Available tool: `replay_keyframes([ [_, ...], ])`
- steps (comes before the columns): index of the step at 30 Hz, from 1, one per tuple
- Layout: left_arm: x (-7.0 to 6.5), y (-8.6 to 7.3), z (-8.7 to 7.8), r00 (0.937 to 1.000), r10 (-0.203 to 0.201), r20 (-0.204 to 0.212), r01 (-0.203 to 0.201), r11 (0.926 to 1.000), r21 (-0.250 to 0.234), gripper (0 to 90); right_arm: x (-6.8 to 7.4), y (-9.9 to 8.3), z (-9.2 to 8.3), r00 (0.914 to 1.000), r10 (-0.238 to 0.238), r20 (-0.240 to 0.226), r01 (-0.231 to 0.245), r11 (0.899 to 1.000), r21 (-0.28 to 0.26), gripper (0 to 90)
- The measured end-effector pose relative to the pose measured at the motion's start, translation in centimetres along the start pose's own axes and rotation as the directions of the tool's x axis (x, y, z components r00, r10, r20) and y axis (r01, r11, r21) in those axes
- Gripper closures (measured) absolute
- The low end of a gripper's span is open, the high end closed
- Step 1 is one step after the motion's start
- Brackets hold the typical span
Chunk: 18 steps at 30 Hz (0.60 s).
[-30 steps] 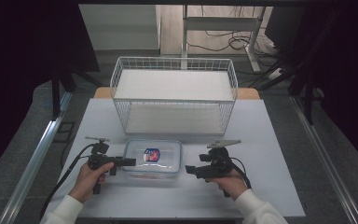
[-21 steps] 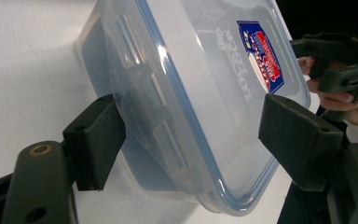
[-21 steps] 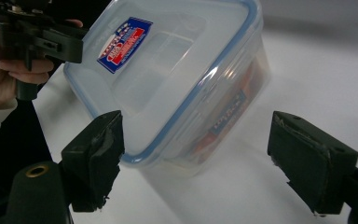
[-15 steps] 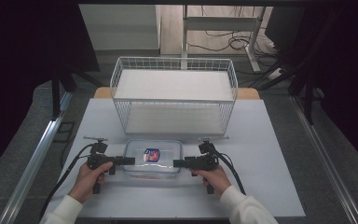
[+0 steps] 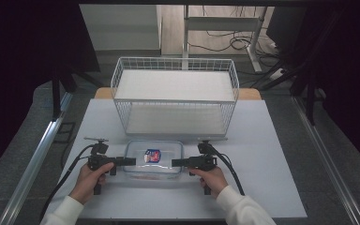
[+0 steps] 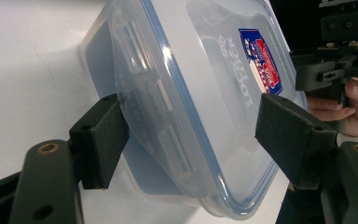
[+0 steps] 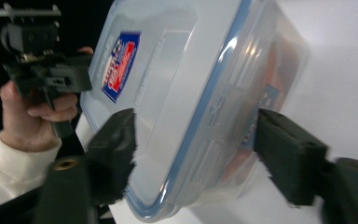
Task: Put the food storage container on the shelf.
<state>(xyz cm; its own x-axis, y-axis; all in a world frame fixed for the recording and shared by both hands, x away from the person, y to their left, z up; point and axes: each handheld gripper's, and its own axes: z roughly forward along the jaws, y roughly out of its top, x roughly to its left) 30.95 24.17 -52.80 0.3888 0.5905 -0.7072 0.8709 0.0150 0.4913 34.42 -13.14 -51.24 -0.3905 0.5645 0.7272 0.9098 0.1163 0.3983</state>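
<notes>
Clear plastic box: the clear rectangular plastic container with a blue-rimmed lid [image 5: 153, 158] sits on the white tabletop [image 5: 272, 154], just in front of the white wire basket [image 5: 176, 96].
Left claw: my left claw [image 6: 191, 135] straddles the box's short end, jaws apart; one pad [image 6: 103, 135] touches the wall, the other stands off.
Right claw: my right claw [image 7: 193, 154] brackets the opposite end; its jaws have just been closing, not yet pressing.
Risk: smooth walls; uneven squeeze could tilt or slip the box, I judge.
Room: basket wall close behind; open tabletop either side.
</notes>
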Motion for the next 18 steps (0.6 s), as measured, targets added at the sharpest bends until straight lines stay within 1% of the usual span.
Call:
replay_keyframes([
  [1,0.0,0.0,0.0,1.0000,0.000,0.000,0.000,1.0000,0.000,25.8,0.0,0.0,-0.1,1.0000,-0.001,-0.001,0.001,1.000,-0.006,38.2],
  [8,-0.2,-0.1,-0.2,1.0000,0.007,-0.002,-0.007,1.0000,-0.003,26.8,-0.1,0.1,-0.4,0.9995,0.025,-0.016,-0.025,1.000,-0.007,41.5],
  [12,-0.3,-0.3,-0.4,0.9999,0.015,-0.003,-0.015,0.9998,-0.012,28.8,0.0,0.0,-0.5,0.9995,0.024,-0.021,-0.024,1.000,-0.011,43.4],
  [14,-0.3,-0.4,-0.7,0.9998,0.016,0.006,-0.016,0.9997,-0.020,30.7,0.1,0.0,-0.6,0.9997,0.017,-0.018,-0.017,1.000,-0.018,44.3],
  [15,-0.2,-0.6,-0.8,0.9998,0.016,0.010,-0.016,0.9996,-0.025,33.1,0.2,-0.2,-0.7,0.9997,0.013,-0.020,-0.014,1.000,-0.024,46.6],
  [16,-0.3,-0.8,-1.0,0.9996,0.025,0.015,-0.024,0.9992,-0.033,34.3,0.2,-0.3,-0.8,0.9997,0.010,-0.020,-0.011,1.000,-0.028,47.3],
  [17,-0.3,-0.8,-1.0,0.9996,0.025,0.015,-0.024,0.9992,-0.033,34.9,0.2,-0.3,-0.8,0.9997,0.010,-0.020,-0.011,1.000,-0.028,47.3],
  [18,-0.5,-0.9,-1.1,0.9996,0.028,0.010,-0.028,0.9990,-0.036,34.9,0.3,-0.4,-0.9,0.9998,0.000,-0.019,-0.001,0.999,-0.034,47.8],
])
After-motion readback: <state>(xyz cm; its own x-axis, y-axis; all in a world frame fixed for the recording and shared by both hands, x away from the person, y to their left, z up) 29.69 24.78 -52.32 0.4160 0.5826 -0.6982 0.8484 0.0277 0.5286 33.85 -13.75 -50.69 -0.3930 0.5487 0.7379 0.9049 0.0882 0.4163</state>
